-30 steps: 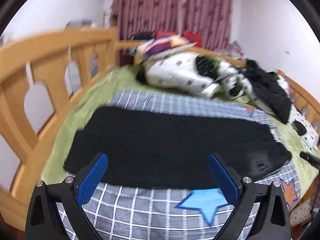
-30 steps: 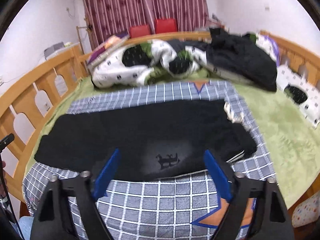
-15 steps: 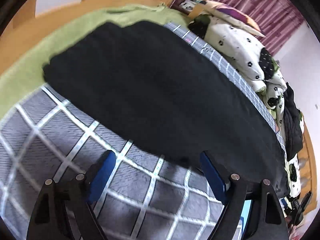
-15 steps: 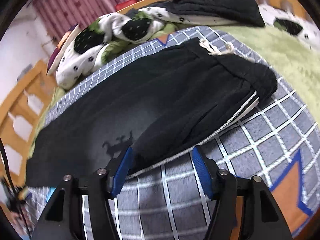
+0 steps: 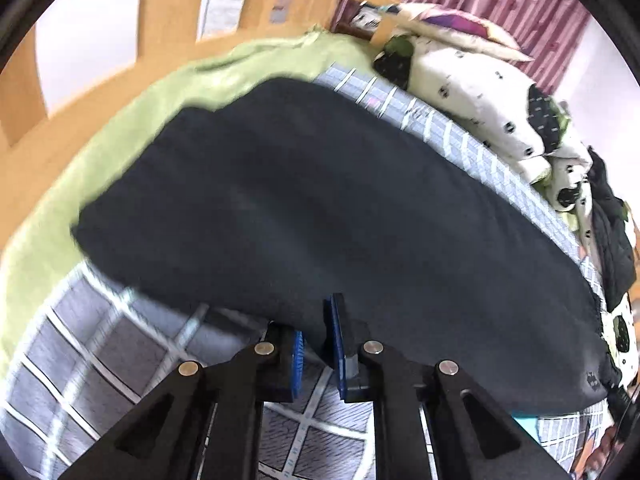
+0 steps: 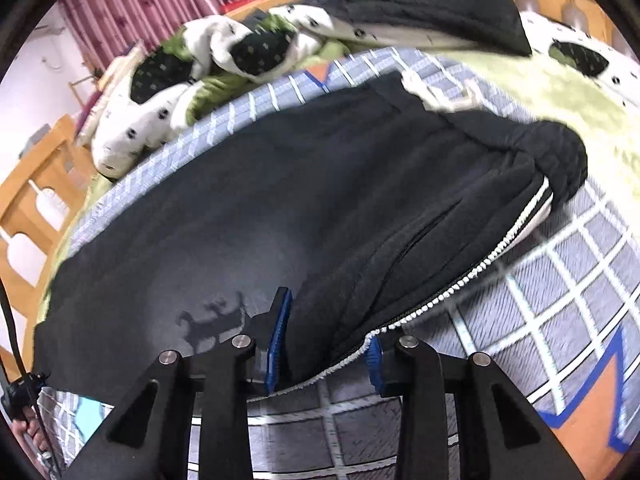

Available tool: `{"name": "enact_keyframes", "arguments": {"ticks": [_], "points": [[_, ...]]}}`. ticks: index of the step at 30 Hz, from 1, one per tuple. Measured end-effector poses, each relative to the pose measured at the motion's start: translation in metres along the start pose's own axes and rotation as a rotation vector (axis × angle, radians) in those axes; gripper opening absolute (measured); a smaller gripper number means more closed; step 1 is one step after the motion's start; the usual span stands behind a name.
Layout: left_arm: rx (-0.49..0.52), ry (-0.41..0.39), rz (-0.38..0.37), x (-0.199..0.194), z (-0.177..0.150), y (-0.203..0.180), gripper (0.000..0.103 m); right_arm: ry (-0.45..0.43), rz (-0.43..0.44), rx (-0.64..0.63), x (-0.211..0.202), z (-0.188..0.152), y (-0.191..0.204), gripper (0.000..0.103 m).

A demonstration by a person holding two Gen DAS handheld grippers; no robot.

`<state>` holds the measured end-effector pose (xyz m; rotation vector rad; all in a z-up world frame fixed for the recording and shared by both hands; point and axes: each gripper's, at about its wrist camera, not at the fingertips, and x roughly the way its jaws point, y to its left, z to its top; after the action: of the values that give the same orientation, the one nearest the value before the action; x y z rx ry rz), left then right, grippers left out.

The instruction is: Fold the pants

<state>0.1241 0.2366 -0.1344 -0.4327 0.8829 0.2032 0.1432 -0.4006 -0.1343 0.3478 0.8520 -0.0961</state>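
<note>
Your black fleece pants (image 5: pixel 328 208) lie lengthwise along the bed's near edge, straight ahead of both grippers. Left gripper (image 5: pixel 318 344) is pinched narrow on the leg-end hem; right gripper (image 6: pixel 326 344) is half-closed around the white-piped waist-end edge, so fold away from you.

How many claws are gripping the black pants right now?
2. The left claw pinches the near edge of the black pants toward the leg end. The right claw closes on the near edge beside the white side stripe, toward the waistband.

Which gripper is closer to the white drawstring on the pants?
Right. The right gripper grips the pants near the waistband, below the drawstring. The left gripper pinches the leg end.
</note>
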Motion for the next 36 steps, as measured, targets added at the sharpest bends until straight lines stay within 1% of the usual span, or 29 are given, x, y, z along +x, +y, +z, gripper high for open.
{"name": "enact_keyframes", "arguments": {"ticks": [4, 7, 9, 14, 19, 23, 26, 27, 28, 29, 30, 31, 33, 34, 35, 36], "points": [[0.016, -0.095, -0.042, -0.029, 0.033, -0.013, 0.012, -0.063, 0.038, -0.038, -0.023, 0.031, 0.016, 0.031], [0.055, -0.148, -0.036, -0.033, 0.061, -0.029, 0.012, -0.089, 0.050, -0.053, -0.028, 0.054, 0.029, 0.031], [0.072, -0.173, -0.025, -0.026, 0.079, -0.040, 0.012, -0.095, 0.060, -0.053, -0.025, 0.071, 0.036, 0.031], [0.067, -0.212, -0.009, 0.013, 0.121, -0.061, 0.012, -0.112, 0.052, -0.080, -0.004, 0.105, 0.053, 0.031], [0.123, -0.224, 0.048, 0.069, 0.150, -0.092, 0.012, -0.123, 0.019, -0.109, 0.041, 0.133, 0.066, 0.031], [0.159, -0.203, 0.116, 0.115, 0.162, -0.110, 0.012, -0.115, -0.029, -0.121, 0.088, 0.152, 0.080, 0.032], [0.152, -0.163, 0.136, 0.140, 0.165, -0.116, 0.012, -0.084, -0.072, -0.109, 0.127, 0.161, 0.085, 0.033], [0.148, -0.159, 0.140, 0.144, 0.165, -0.117, 0.012, -0.079, -0.075, -0.092, 0.138, 0.162, 0.084, 0.036], [0.150, -0.156, 0.145, 0.148, 0.166, -0.120, 0.017, -0.070, -0.065, -0.076, 0.147, 0.163, 0.082, 0.038], [0.156, -0.142, 0.147, 0.150, 0.166, -0.122, 0.030, -0.061, -0.059, -0.066, 0.153, 0.164, 0.080, 0.043], [0.161, -0.119, 0.157, 0.152, 0.167, -0.125, 0.038, -0.046, -0.045, -0.050, 0.158, 0.164, 0.077, 0.052], [0.165, -0.099, 0.164, 0.150, 0.165, -0.126, 0.048, -0.033, -0.033, -0.031, 0.160, 0.163, 0.074, 0.058], [0.166, -0.091, 0.153, 0.136, 0.158, -0.127, 0.051, -0.015, -0.015, 0.002, 0.155, 0.159, 0.068, 0.058], [0.170, -0.092, 0.138, 0.126, 0.154, -0.127, 0.057, -0.004, 0.002, 0.007, 0.148, 0.155, 0.065, 0.059], [0.175, -0.095, 0.121, 0.114, 0.149, -0.126, 0.068, 0.003, 0.011, 0.006, 0.142, 0.152, 0.065, 0.060], [0.172, -0.103, 0.104, 0.103, 0.142, -0.124, 0.072, 0.009, 0.019, -0.004, 0.130, 0.146, 0.063, 0.063]]}}
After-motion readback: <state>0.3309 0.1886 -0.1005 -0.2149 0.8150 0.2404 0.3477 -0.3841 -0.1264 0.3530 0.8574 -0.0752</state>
